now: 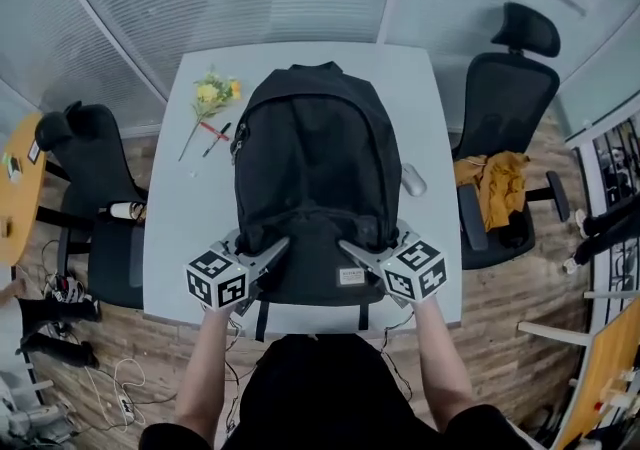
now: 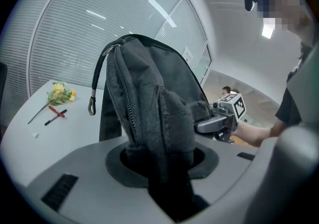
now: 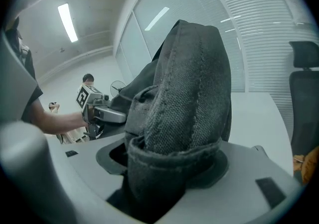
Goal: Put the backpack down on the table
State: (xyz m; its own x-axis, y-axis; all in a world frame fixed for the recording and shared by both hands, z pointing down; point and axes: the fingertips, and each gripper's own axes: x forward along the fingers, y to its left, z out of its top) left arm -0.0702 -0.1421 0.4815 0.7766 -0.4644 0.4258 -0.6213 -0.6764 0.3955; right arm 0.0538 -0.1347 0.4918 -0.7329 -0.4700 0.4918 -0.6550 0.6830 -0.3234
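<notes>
Straight ahead of both tongs, the black fabric backpack (image 1: 315, 168) stretches away from us over the pale grey rectangular surface (image 1: 190, 208). Its long axis runs from our near edge toward the far one. We hold its bottom end at the two near corners, each hand equally close. The left tongs (image 1: 272, 255) are clamped on a thick fold of cloth, and the right tongs (image 1: 353, 252) likewise. The cloth looks soft and slack. Its top arches upward with a strap (image 2: 93, 86) dangling, so we judge it not fully settled; whether it touches we cannot tell.
</notes>
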